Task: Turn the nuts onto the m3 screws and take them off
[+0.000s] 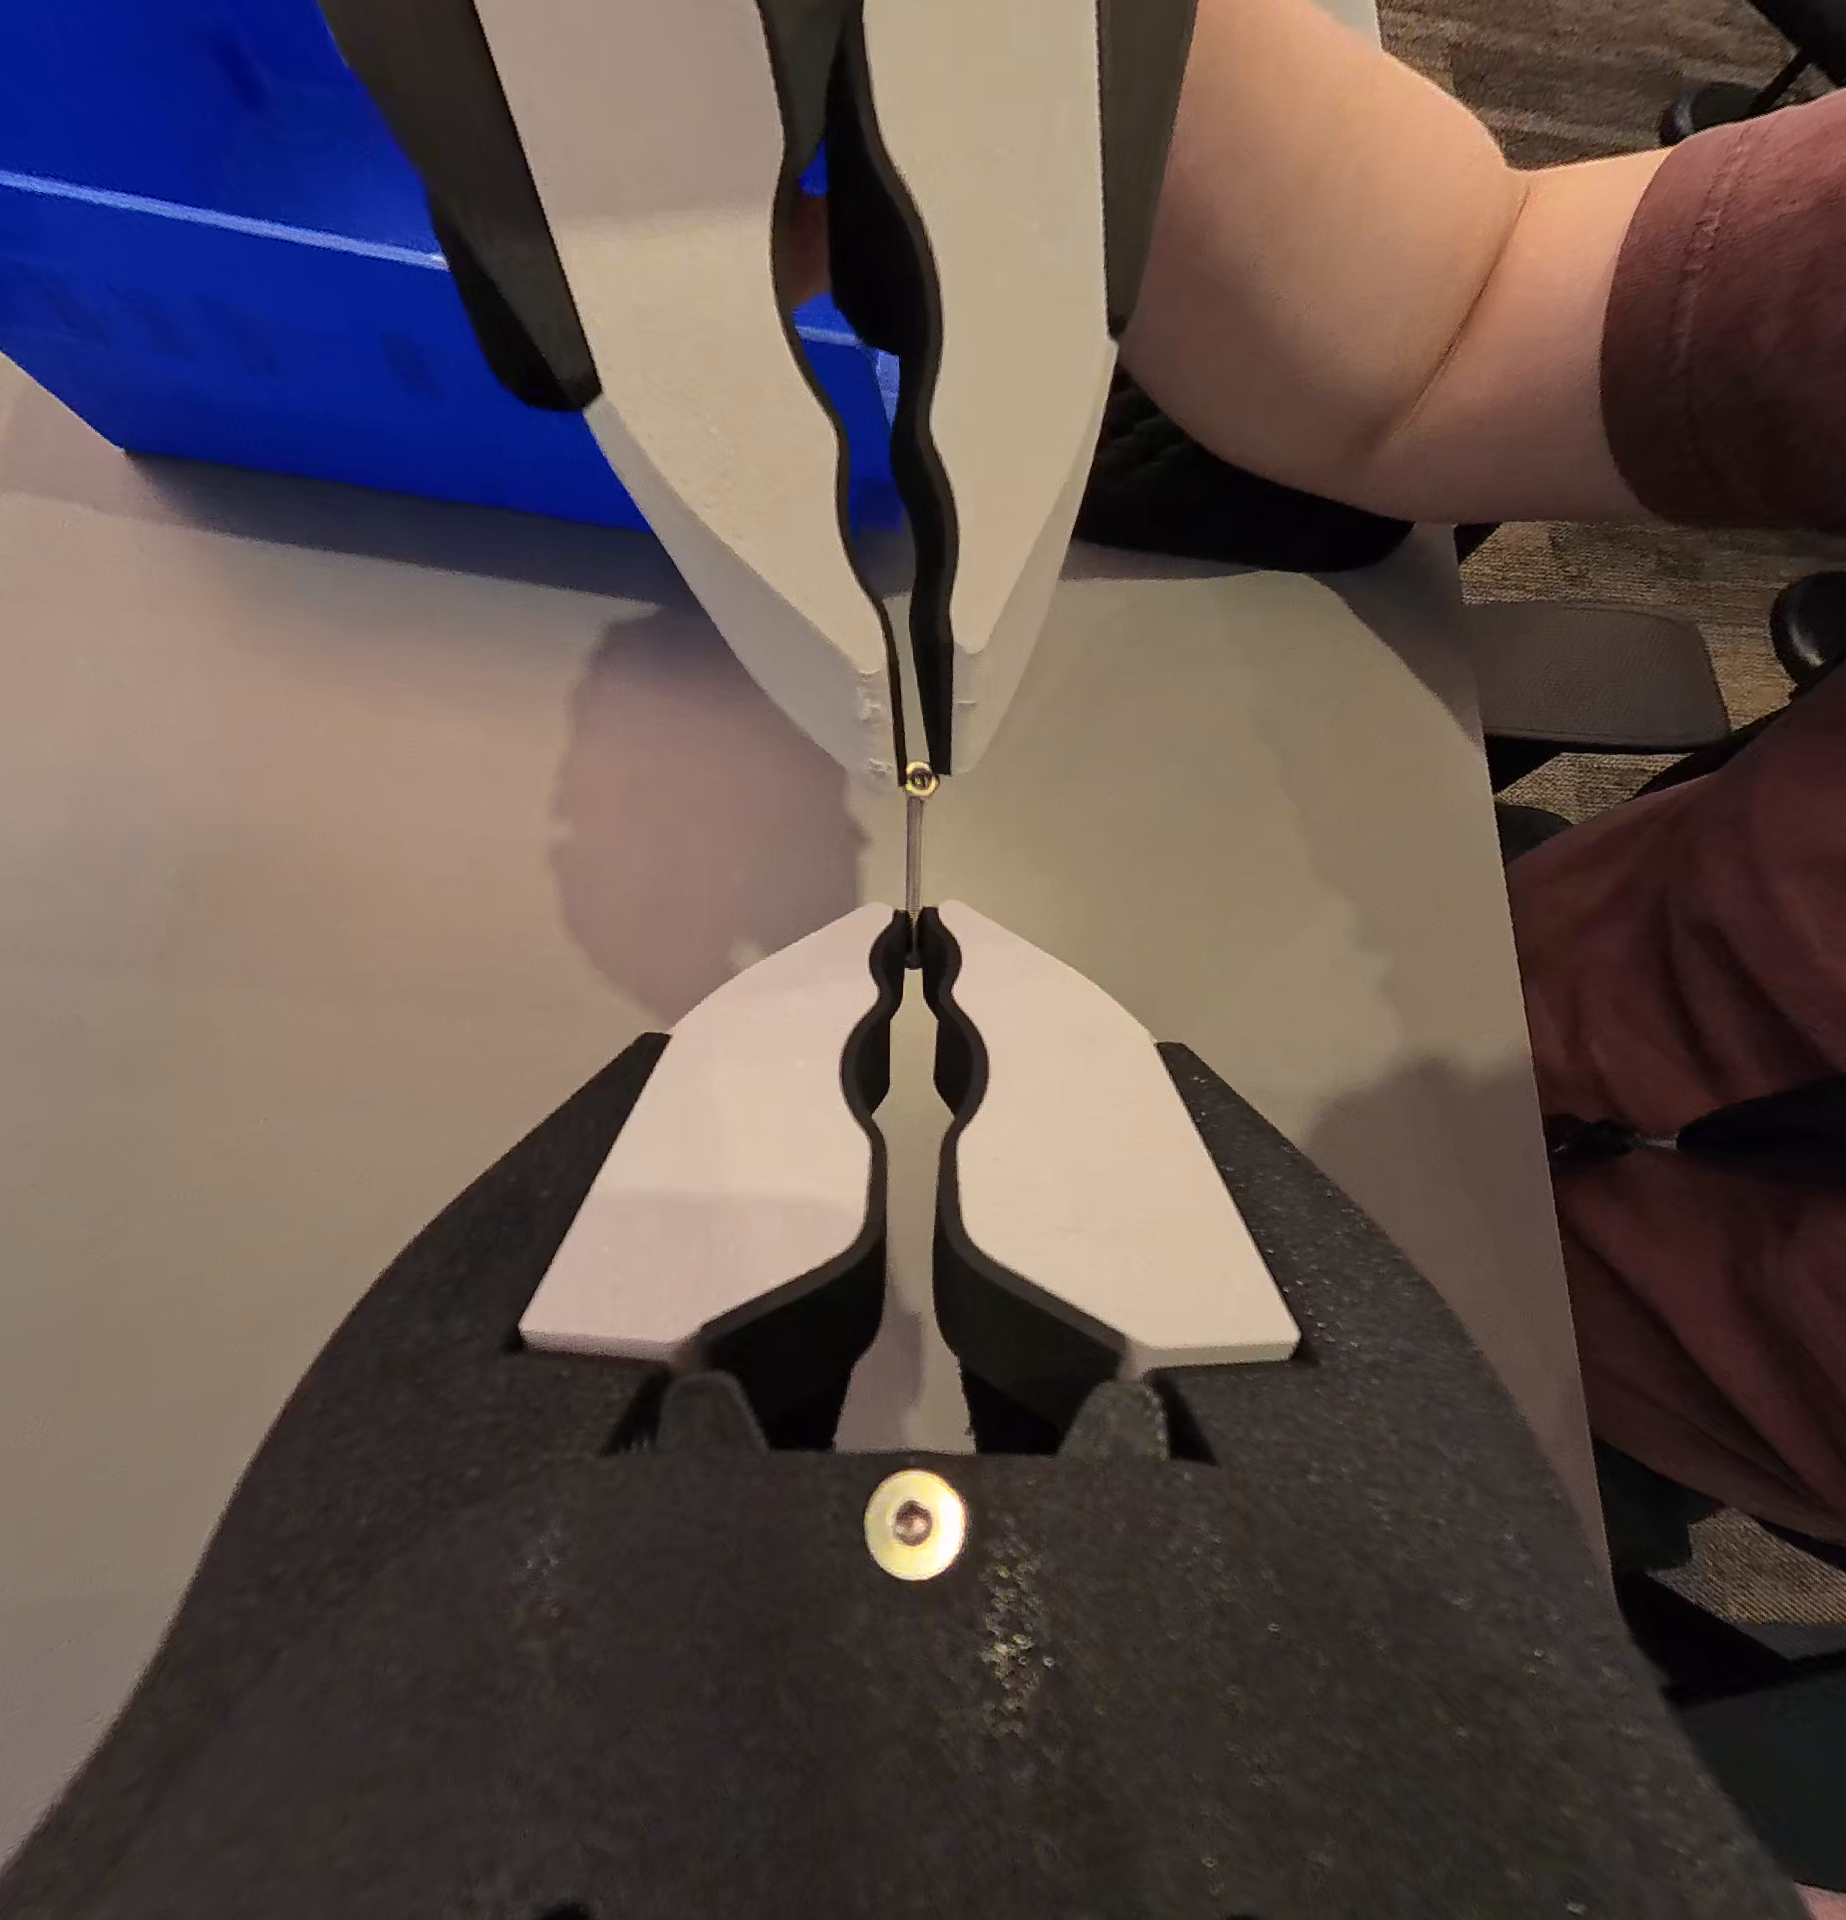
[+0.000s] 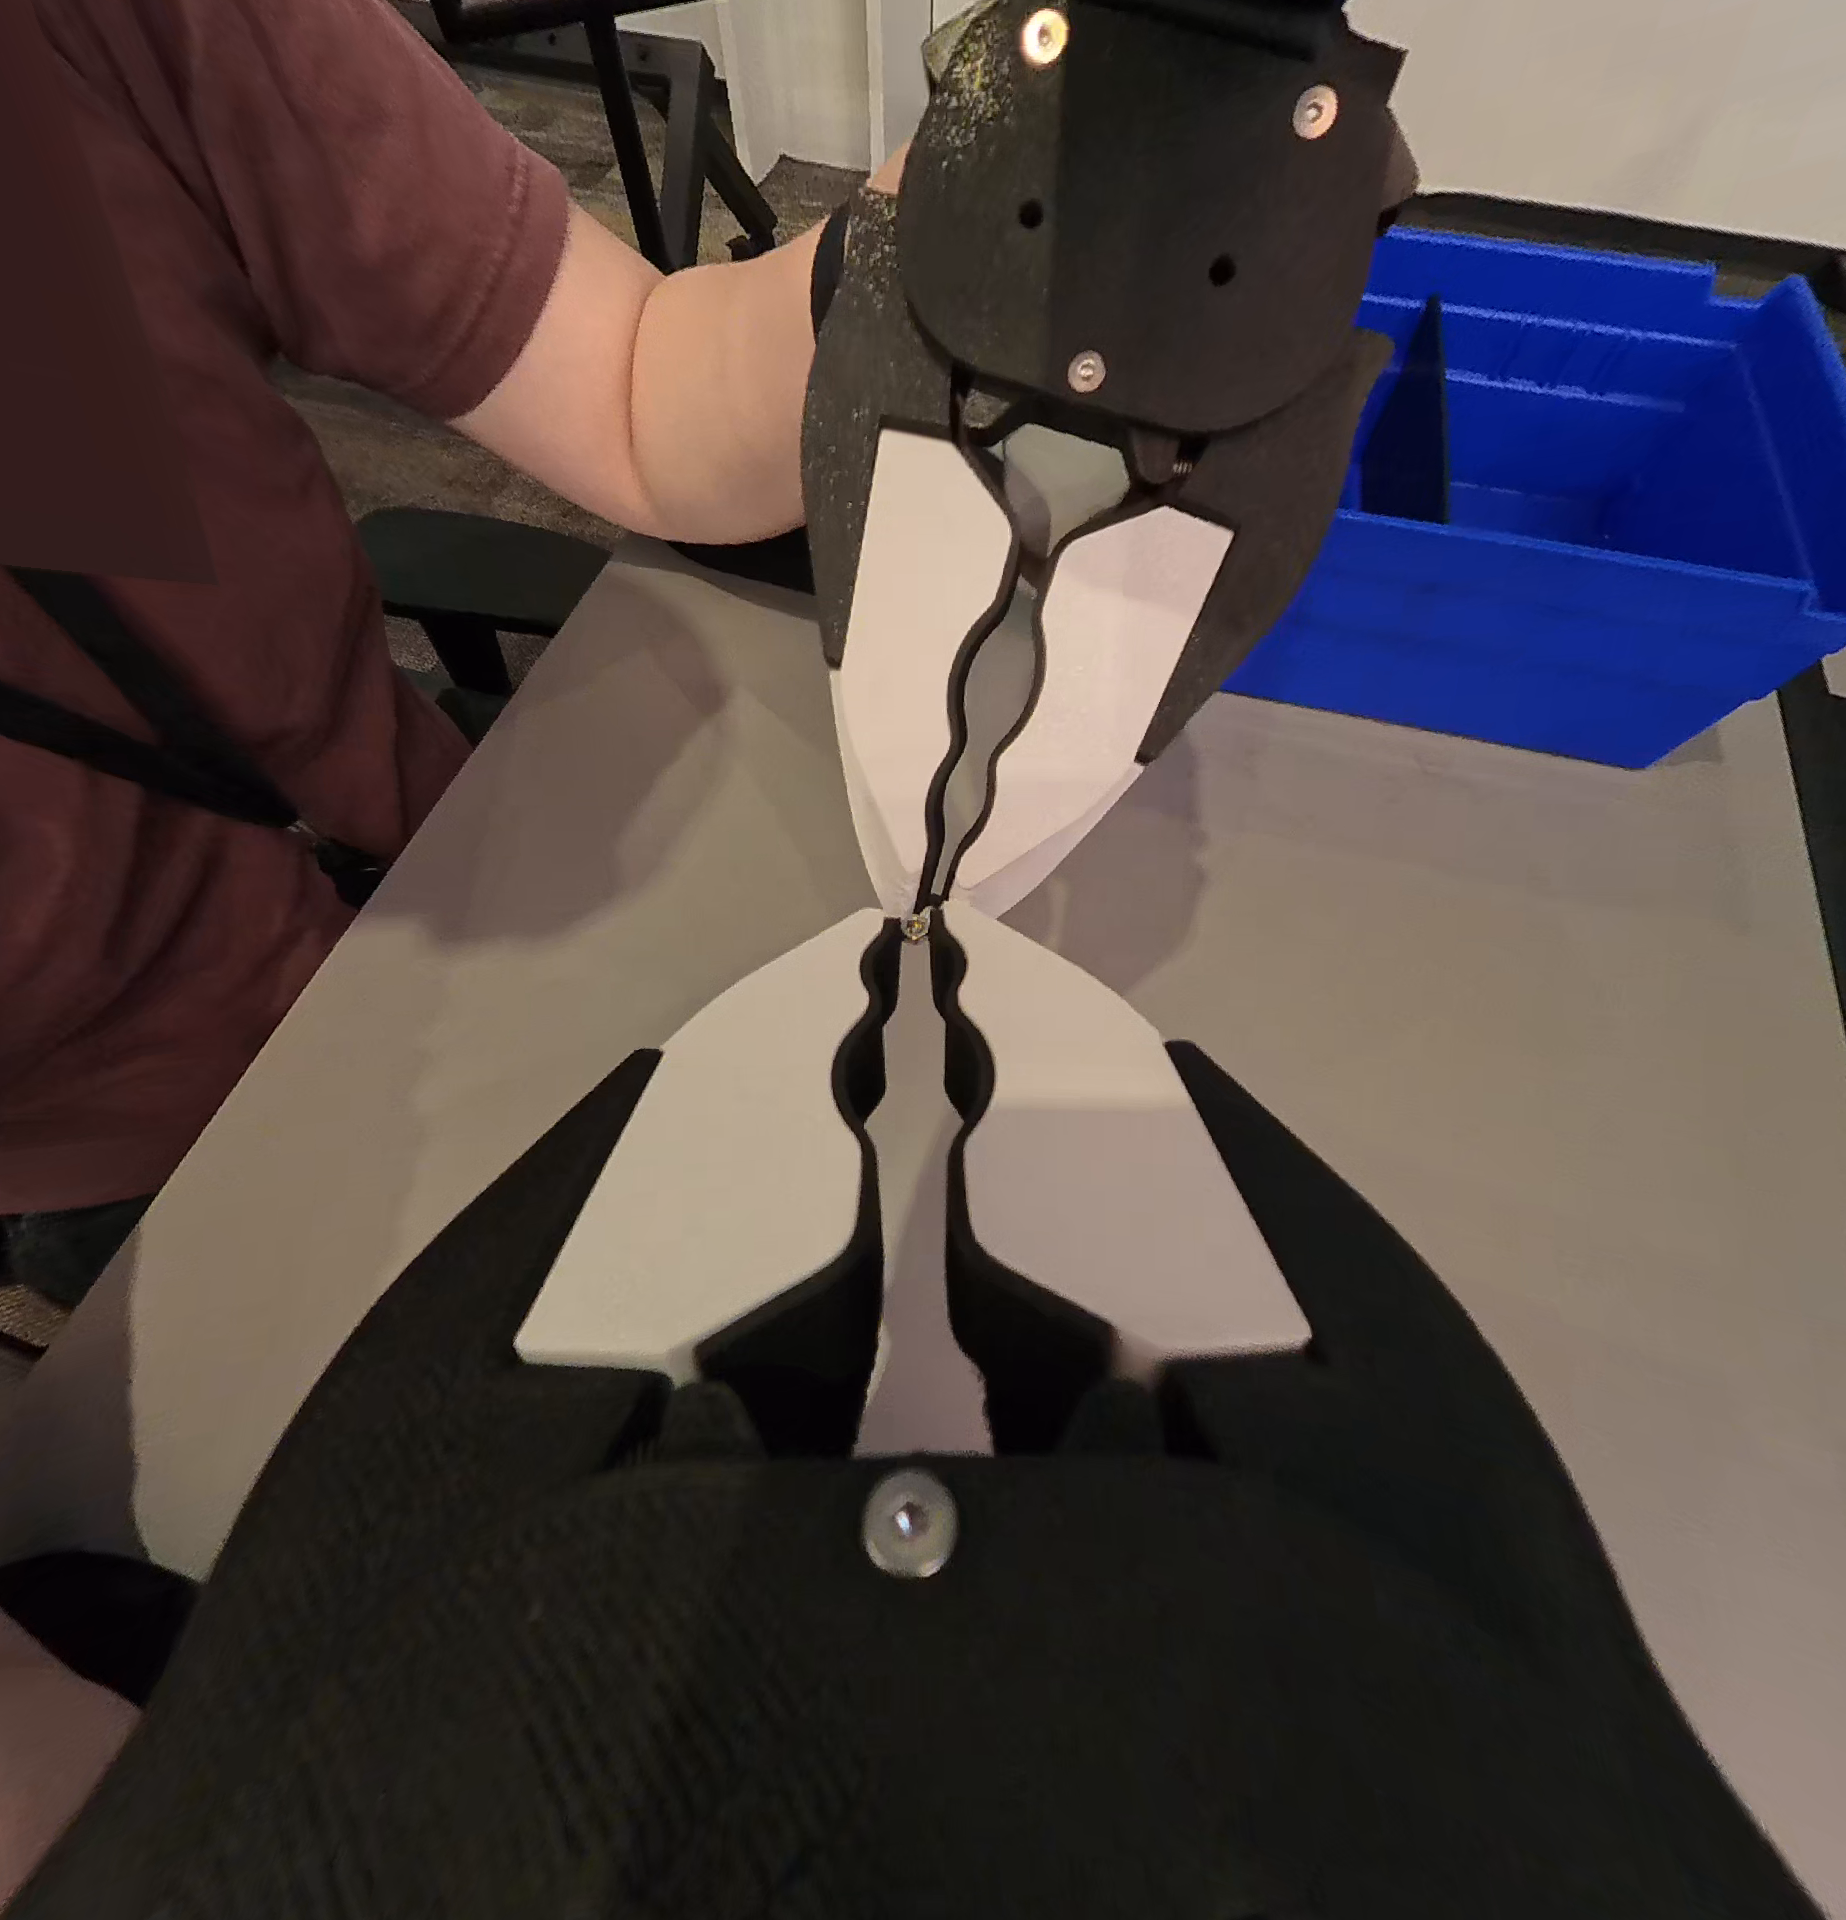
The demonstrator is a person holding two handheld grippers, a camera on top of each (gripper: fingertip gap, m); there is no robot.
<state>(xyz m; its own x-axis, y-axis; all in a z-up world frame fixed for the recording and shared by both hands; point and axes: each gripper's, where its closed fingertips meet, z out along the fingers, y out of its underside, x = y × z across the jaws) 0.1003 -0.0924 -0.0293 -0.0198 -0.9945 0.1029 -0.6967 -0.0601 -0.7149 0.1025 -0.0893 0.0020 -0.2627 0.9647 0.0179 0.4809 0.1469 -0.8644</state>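
We had the left tool (image 1: 915,918) clamped on the screw (image 1: 913,857) and the right tool (image 2: 915,928) pinching the nut (image 1: 919,776) at its far tip, so threading seemed barely begun, with removal left.

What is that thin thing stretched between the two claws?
A thin screw, seen in the left wrist view: the left claw pinches one end, the right claw holds a nut at the other.
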